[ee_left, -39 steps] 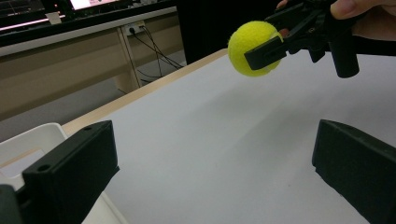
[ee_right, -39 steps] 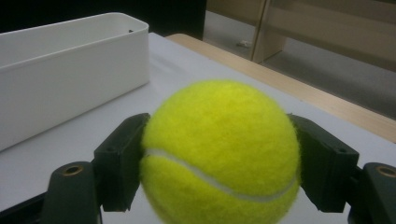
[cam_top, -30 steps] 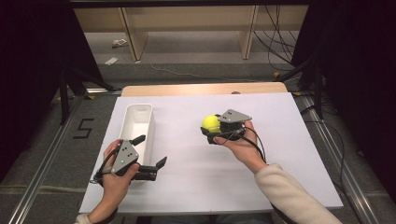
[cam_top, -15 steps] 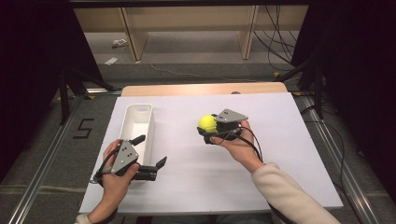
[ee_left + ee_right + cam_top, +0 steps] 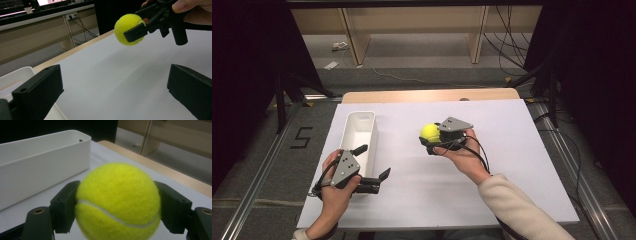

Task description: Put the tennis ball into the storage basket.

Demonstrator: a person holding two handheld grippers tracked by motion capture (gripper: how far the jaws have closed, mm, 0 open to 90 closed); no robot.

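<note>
A white counter [image 5: 522, 165] fills the middle of the high view, its pale wooden edge along the top. On its left part, at centre left of the frame, a long white bin [image 5: 358, 137] stands open-topped with its long sides running up the frame; in the right gripper view it sits at upper left. Below the bin, at lower left of the high view, the left gripper [image 5: 373, 165] rests in a hand on the counter, its fingers [image 5: 37, 92] spread wide with nothing between them. Just right of centre, the right gripper [image 5: 428, 134] is held above the counter, well apart from the bin, its fingers [image 5: 65, 206] clamped on either side of a yellow tennis ball [image 5: 430, 132], which hangs clear of the surface at the top of the left gripper view [image 5: 130, 28].
</note>
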